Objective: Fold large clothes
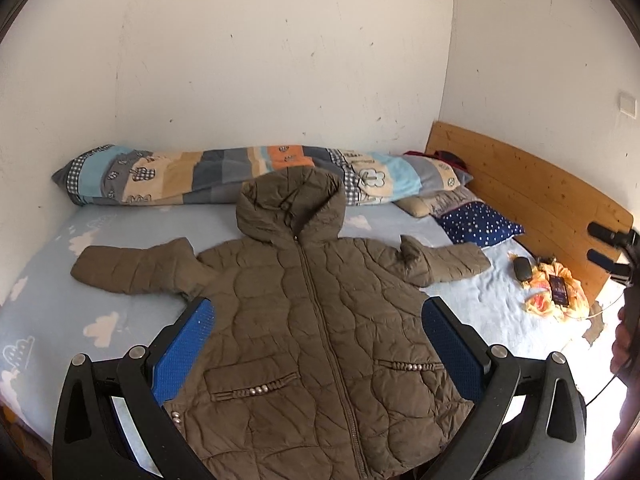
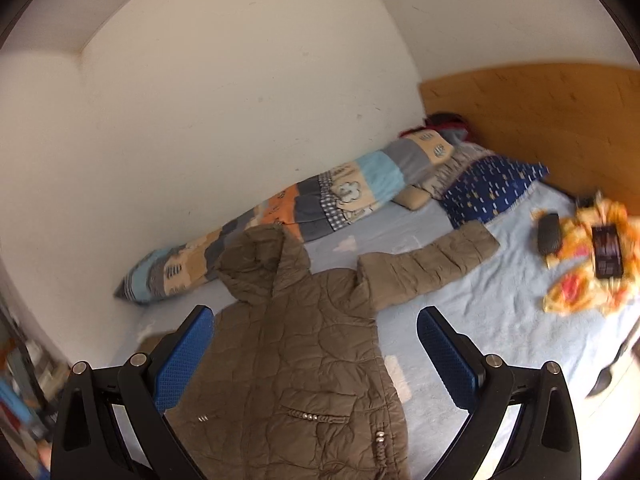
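A rolled patchwork quilt [image 1: 224, 176] runs along the far edge of the bed [image 1: 52, 300], against the wall. In front of it a brown hooded puffer jacket [image 1: 320, 320] lies flat and zipped, front up, in the middle of the bed, hood toward the quilt, both sleeves spread sideways. The left gripper [image 1: 318, 344] hangs above the jacket's lower half with its blue-padded fingers spread wide, holding nothing. The right gripper [image 2: 316, 344] is likewise wide open and empty over the jacket's right side. Near the wooden headboard [image 1: 540, 196] lie a navy dotted pillow [image 1: 476, 224] and an orange cloth [image 1: 556, 292] carrying dark objects.
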A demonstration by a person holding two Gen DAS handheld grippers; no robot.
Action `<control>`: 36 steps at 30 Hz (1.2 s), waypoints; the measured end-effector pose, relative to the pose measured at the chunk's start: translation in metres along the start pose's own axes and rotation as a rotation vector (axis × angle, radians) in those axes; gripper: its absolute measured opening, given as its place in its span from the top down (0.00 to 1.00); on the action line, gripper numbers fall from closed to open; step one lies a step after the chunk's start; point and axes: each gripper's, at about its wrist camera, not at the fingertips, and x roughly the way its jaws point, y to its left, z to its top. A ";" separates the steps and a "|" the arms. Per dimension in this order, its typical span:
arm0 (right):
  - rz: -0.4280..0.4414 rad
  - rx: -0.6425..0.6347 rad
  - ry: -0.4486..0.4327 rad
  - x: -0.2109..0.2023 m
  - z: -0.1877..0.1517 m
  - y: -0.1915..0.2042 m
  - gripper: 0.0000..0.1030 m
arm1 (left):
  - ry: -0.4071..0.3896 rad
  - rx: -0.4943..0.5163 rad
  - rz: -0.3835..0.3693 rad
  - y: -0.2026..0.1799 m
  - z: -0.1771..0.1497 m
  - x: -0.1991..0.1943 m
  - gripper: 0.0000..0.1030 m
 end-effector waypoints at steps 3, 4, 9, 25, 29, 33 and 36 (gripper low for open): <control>0.020 0.137 0.014 0.011 0.014 -0.037 0.01 | 0.022 0.006 0.005 -0.001 0.000 0.014 0.00; 0.032 0.180 0.020 0.017 0.019 -0.050 0.01 | 0.031 0.006 0.006 0.000 0.001 0.021 0.00; 0.083 0.352 0.074 0.075 0.034 -0.111 0.01 | 0.083 0.020 0.023 0.004 0.007 0.078 0.00; -0.220 0.539 0.116 0.243 0.040 -0.269 0.05 | 0.209 0.047 0.104 0.030 -0.015 0.251 0.00; -0.197 0.593 0.137 0.268 0.043 -0.301 0.05 | 0.214 0.071 0.098 0.029 -0.014 0.256 0.00; -0.173 0.583 0.164 0.298 0.050 -0.326 0.12 | 0.236 0.063 0.072 0.029 -0.016 0.259 0.00; -0.217 0.604 0.203 0.323 0.045 -0.348 0.60 | 0.242 0.065 0.082 0.030 -0.019 0.261 0.00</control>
